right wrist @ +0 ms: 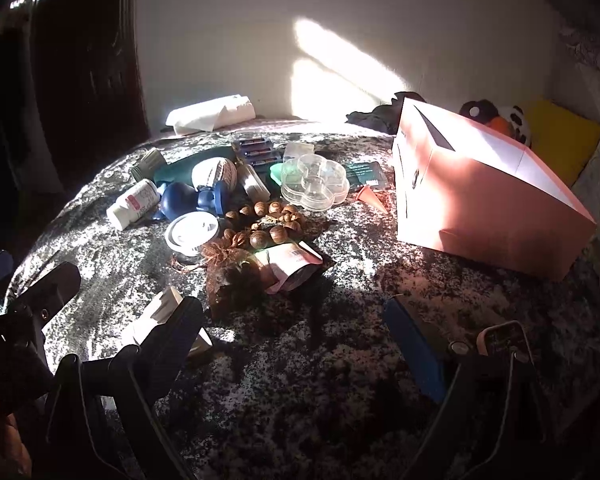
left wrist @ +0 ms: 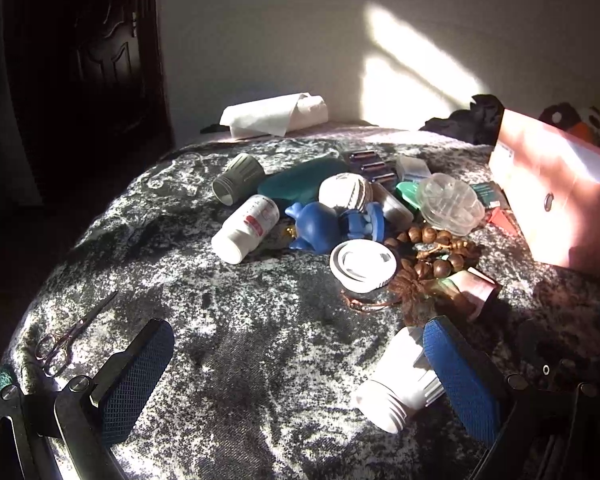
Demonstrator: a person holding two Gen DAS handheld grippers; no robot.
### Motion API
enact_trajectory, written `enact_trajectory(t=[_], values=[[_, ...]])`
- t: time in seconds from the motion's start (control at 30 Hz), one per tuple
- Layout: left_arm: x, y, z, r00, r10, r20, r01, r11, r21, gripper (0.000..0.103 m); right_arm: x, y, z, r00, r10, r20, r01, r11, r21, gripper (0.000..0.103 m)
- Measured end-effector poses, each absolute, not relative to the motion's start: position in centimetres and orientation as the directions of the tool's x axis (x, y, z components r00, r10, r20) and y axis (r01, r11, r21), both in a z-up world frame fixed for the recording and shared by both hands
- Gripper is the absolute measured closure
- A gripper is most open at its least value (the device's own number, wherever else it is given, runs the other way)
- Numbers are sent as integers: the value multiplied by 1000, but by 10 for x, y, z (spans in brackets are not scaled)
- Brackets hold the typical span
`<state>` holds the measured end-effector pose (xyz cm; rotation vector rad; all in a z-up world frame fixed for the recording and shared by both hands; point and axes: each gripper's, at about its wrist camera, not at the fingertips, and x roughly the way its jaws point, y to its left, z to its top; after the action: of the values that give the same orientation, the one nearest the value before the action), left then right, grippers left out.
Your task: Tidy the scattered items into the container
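Both your grippers, left gripper (left wrist: 296,368) and right gripper (right wrist: 296,344), hang spread, empty; the clutter pile (left wrist: 340,216) sits at twelve o'clock, pink box (right wrist: 480,200) at two; the white jar (left wrist: 400,384) touching your left gripper's right finger may roll if nudged
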<state>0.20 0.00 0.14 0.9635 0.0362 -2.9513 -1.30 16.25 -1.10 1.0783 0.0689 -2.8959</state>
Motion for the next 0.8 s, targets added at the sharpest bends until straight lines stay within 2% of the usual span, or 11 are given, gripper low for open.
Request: enact_trajectory(t=[0.8], values=[[78,20,55,-845,4,-534,-18,-1000,21,0,74,184,57,-827,19,-561,4,-999,-39,8]])
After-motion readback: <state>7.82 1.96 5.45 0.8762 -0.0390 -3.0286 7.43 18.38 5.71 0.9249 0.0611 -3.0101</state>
